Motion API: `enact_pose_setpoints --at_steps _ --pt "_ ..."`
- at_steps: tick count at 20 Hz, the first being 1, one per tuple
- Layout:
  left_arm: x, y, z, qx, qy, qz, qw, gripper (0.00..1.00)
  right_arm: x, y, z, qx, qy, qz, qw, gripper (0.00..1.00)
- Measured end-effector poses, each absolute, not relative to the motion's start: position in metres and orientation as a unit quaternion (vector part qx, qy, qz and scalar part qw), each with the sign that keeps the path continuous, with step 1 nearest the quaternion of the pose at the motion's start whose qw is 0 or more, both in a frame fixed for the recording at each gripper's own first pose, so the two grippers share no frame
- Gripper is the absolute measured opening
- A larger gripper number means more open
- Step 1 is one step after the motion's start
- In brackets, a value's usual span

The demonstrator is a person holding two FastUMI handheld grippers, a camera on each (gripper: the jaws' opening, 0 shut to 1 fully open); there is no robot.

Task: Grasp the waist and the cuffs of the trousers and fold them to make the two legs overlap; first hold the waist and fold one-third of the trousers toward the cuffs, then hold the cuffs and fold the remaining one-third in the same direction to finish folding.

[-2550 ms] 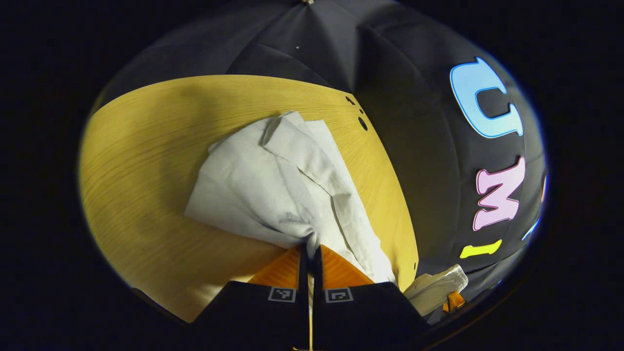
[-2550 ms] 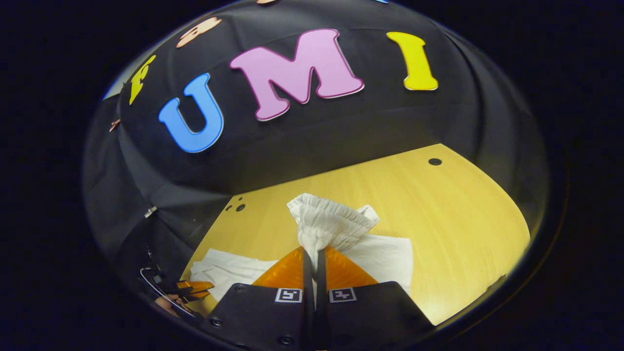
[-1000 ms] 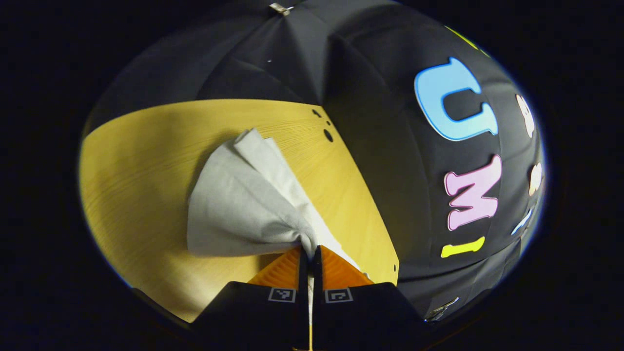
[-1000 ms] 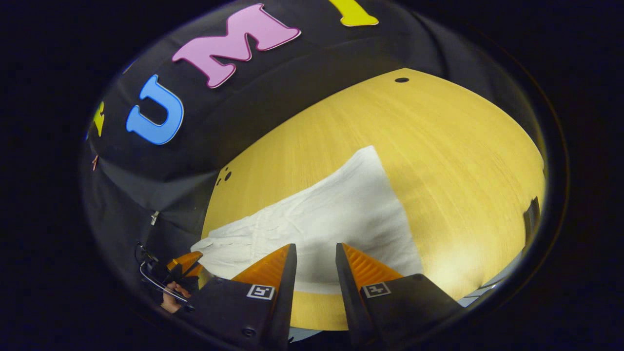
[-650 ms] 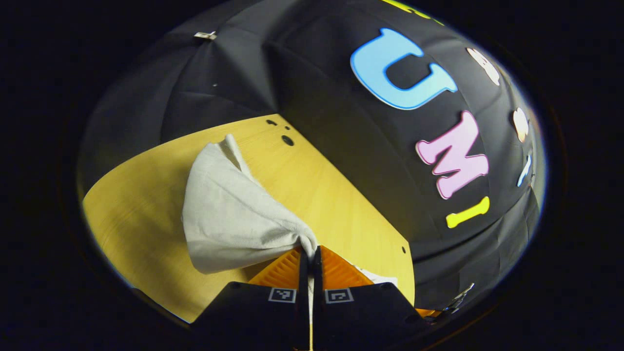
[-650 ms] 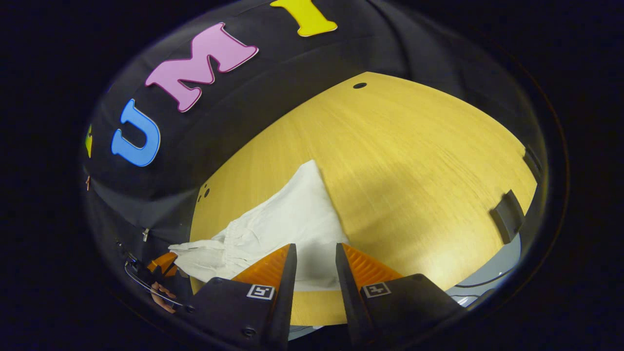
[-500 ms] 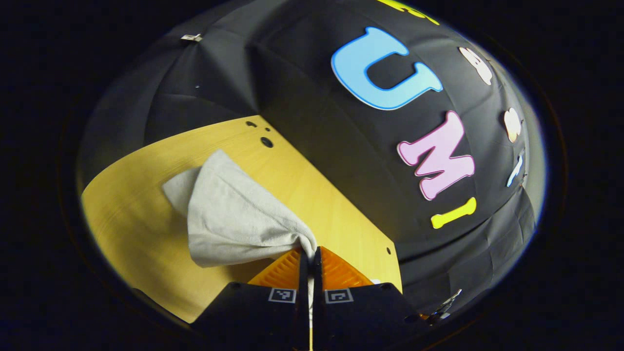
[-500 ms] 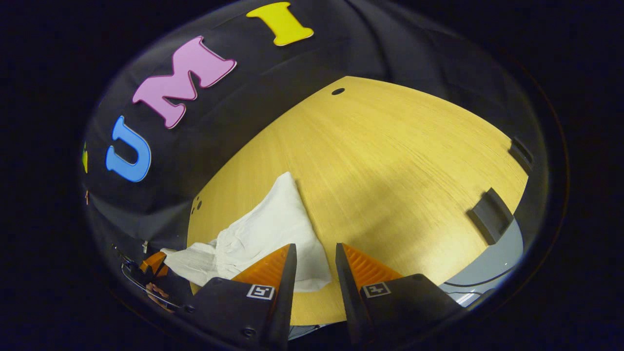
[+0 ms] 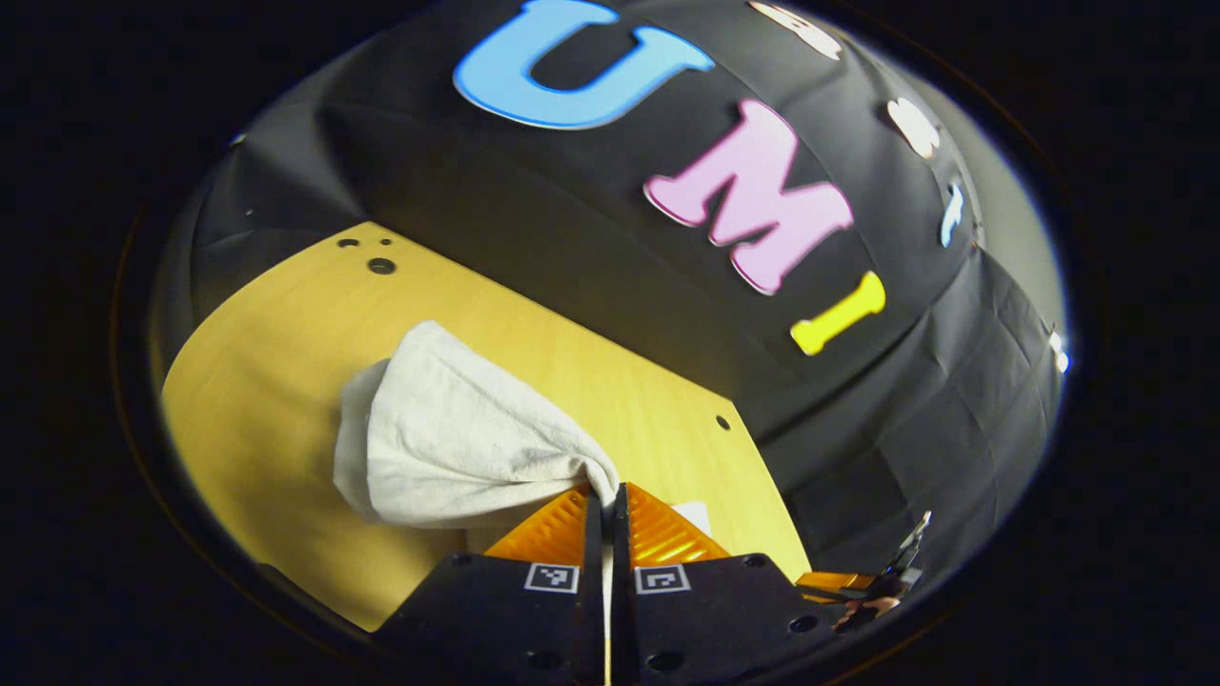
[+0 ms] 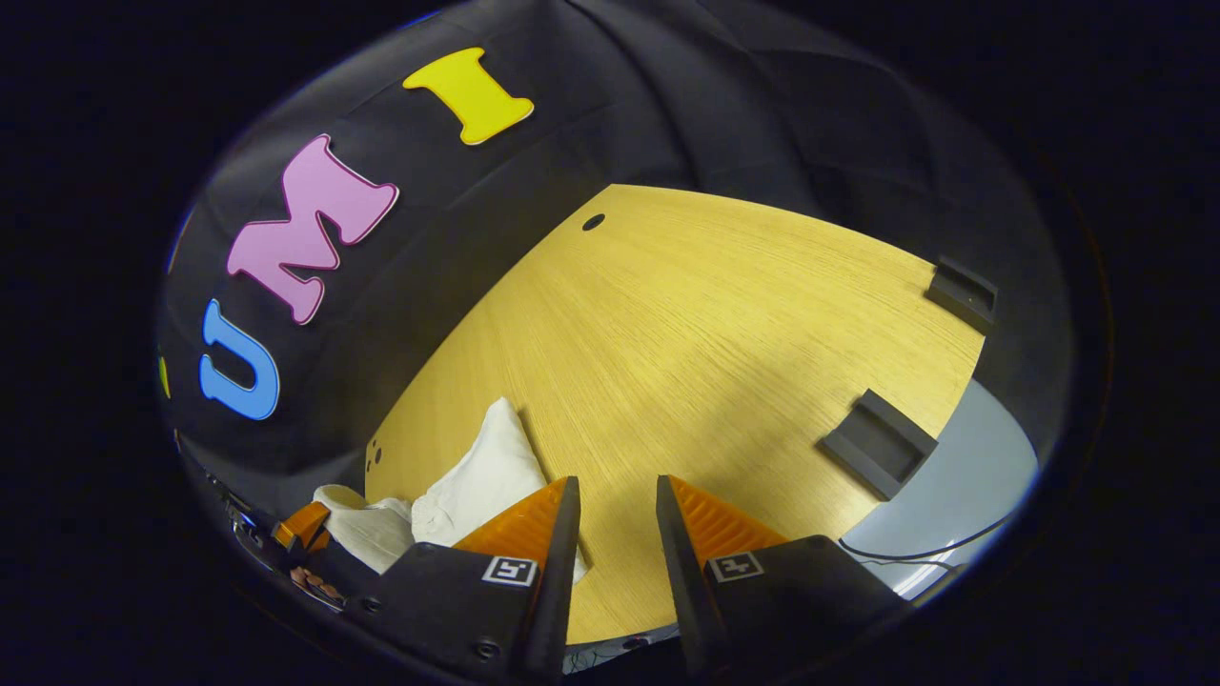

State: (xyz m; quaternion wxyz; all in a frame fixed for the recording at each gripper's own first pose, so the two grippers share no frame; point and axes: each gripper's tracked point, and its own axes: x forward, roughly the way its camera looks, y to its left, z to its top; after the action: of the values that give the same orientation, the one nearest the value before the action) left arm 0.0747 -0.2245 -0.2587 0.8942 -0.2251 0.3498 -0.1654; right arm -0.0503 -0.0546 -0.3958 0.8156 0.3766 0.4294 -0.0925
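We see the left gripper (image 9: 606, 495) with its jaws pinching a gathered edge of the white trousers (image 9: 448, 448), whose cloth drapes ahead and left of the jaws onto the tabletop (image 9: 286, 333). The right gripper (image 10: 610, 505) has jaws spread, holding nothing; the trousers lie left of them.

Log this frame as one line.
left hand-held gripper: shut on white cloth trousers, lifted | right hand-held gripper: open, empty | yellow wooden table
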Motion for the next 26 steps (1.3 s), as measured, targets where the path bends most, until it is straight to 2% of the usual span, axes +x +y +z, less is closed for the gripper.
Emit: enact_pose_setpoints --at_steps 7,13,14,15,16,20,21,22,23,25,26 --pt "0.05 -0.305 -0.326 -0.102 0.415 -0.218 0.877 0.07 -0.056 -0.072 -0.394 0.377 0.427 -0.095 0.816 0.5" --pt "0.036 -0.326 -0.37 -0.021 0.454 -0.239 0.858 0.09 -0.059 -0.094 -0.394 0.381 0.426 -0.104 0.814 0.51" --pt "0.03 -0.329 -0.379 -0.012 0.464 -0.244 0.851 0.07 -0.059 -0.097 -0.394 0.382 0.426 -0.106 0.813 0.51" --pt "0.027 -0.331 -0.387 -0.004 0.473 -0.248 0.845 0.13 -0.06 -0.099 -0.395 0.382 0.427 -0.108 0.812 0.5" --pt "0.022 -0.334 -0.393 -0.001 0.481 -0.254 0.839 0.16 -0.061 -0.102 -0.395 0.382 0.428 -0.11 0.812 0.5" --pt "0.008 -0.348 -0.403 0.004 0.488 -0.276 0.828 0.41 -0.057 -0.108 -0.397 0.383 0.429 -0.114 0.81 0.5" --pt "0.005 -0.353 -0.401 0.008 0.482 -0.284 0.829 0.64 -0.056 -0.108 -0.397 0.384 0.429 -0.113 0.81 0.5" --pt "0.004 -0.356 -0.398 0.01 0.478 -0.291 0.829 0.7 -0.055 -0.107 -0.398 0.384 0.43 -0.112 0.809 0.51" --pt "0.001 -0.358 -0.397 0.01 0.473 -0.295 0.83 0.83 -0.055 -0.105 -0.399 0.384 0.431 -0.11 0.809 0.51" --pt "0.002 -0.36 -0.39 0.0 0.466 -0.294 0.834 0.95 -0.053 -0.102 -0.398 0.383 0.432 -0.105 0.81 0.5" --pt "0.002 -0.36 -0.385 -0.011 0.466 -0.294 0.835 0.89 -0.052 -0.099 -0.397 0.382 0.432 -0.102 0.81 0.5"
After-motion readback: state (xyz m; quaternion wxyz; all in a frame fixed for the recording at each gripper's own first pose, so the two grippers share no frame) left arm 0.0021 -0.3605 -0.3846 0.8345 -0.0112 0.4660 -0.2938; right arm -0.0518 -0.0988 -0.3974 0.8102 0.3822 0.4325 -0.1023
